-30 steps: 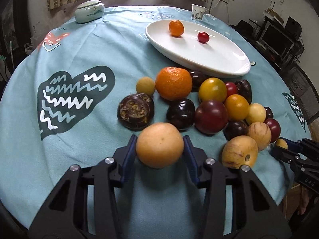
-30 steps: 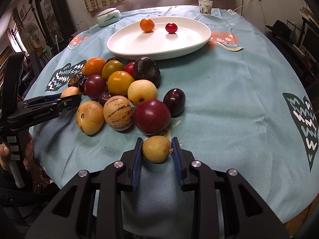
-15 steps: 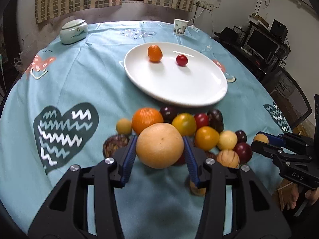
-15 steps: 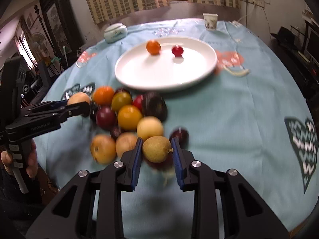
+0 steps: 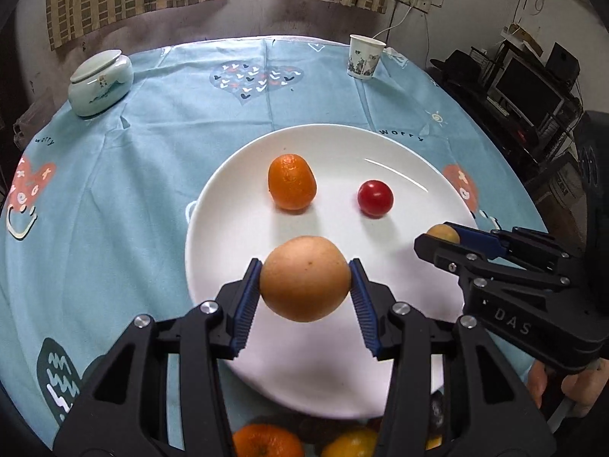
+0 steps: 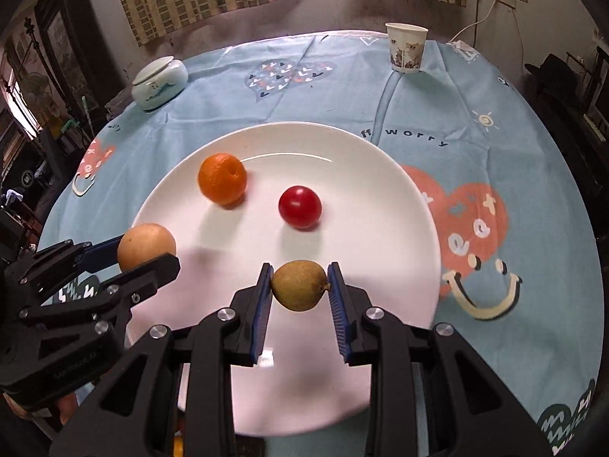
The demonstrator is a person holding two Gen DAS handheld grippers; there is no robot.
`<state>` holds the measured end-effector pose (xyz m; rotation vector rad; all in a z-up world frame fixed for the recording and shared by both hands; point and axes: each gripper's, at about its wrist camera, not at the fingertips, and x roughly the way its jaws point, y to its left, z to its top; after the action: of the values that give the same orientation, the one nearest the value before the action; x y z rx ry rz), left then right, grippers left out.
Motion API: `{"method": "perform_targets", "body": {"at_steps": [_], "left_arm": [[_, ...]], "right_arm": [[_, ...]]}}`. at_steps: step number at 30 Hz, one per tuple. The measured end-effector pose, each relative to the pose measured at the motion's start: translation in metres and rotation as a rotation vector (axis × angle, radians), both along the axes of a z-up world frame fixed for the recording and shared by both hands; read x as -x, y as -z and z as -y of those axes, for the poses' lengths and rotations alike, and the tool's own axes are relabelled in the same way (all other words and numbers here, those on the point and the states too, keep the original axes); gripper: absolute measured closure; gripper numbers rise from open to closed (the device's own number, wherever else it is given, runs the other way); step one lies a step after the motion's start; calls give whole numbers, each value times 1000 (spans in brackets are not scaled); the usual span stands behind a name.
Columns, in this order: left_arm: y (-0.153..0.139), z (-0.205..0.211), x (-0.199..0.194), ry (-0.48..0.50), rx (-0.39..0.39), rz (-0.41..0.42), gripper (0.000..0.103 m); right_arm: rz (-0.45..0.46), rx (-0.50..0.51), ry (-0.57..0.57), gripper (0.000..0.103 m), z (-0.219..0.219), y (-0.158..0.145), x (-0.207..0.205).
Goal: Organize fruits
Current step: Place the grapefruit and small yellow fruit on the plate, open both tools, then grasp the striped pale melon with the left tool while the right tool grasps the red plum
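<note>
My left gripper point(image 5: 304, 285) is shut on a large round tan-orange fruit point(image 5: 304, 278) and holds it above the near part of the white plate point(image 5: 220, 236). My right gripper point(image 6: 300, 285) is shut on a small yellow-green fruit point(image 6: 298, 285) over the plate point(image 6: 380, 205). On the plate lie a small orange point(image 5: 292, 181) and a red tomato point(image 5: 375, 198); both also show in the right wrist view, the orange point(image 6: 222, 179) and the tomato point(image 6: 300, 207). The right gripper shows at the right of the left view point(image 5: 441, 238), the left gripper at the left of the right view point(image 6: 146, 251).
A lidded pale ceramic jar point(image 5: 99, 83) stands at the back left and a paper cup point(image 5: 364, 57) at the back right of the blue tablecloth point(image 5: 114, 198). The remaining pile of fruit point(image 5: 266, 440) peeks out below the plate's near edge, mostly hidden by my fingers.
Both grippers have lifted their fruits off the table and moved forward from the fruit pile to over the plate. The pile has dropped out of view beneath them.
</note>
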<state>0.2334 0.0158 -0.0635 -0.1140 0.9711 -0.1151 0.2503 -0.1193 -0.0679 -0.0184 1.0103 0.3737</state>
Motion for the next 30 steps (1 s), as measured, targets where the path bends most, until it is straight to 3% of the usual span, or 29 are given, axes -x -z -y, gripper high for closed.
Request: {"method": "perform_targets", "body": {"at_steps": [4, 5, 6, 7, 8, 12, 15, 16, 18, 20, 26, 28, 30], "left_arm": [[3, -4, -13, -15, 32, -1, 55], [0, -5, -14, -14, 39, 16, 50], [-3, -5, -12, -8, 39, 29, 37], [-7, -5, -10, -6, 37, 43, 32], [-11, -5, -7, -9, 35, 59, 28], [-29, -7, 11, -11, 30, 103, 28], [-42, -10, 35, -17, 7, 140, 19], [-46, -9, 46, -13, 0, 153, 16], [-50, -7, 70, 11, -10, 171, 15], [-50, -2, 94, 43, -20, 180, 14], [-29, 7, 172, 87, -33, 174, 12], [-19, 8, 194, 92, -45, 161, 12], [-10, 8, 209, 102, -61, 141, 12]], "right_arm": [[-13, 0, 9, 73, -1, 8, -18], [-13, -9, 14, 72, 1, 8, -20], [-9, -18, 24, 62, 4, 8, -21], [-1, -24, 39, 43, 7, 6, -22], [14, -31, 59, 38, 11, 4, -22], [23, -88, 82, 38, 26, -11, -10], [34, -133, 57, 37, 34, -24, 22], [40, -134, 45, 33, 35, -27, 34], [66, -116, 22, 25, 36, -32, 65], [95, -84, -9, 25, 36, -33, 99], [131, -15, -55, 23, 40, -18, 188], [129, -10, -43, 11, 44, -9, 207], [129, -7, -23, 9, 47, 0, 223]]}}
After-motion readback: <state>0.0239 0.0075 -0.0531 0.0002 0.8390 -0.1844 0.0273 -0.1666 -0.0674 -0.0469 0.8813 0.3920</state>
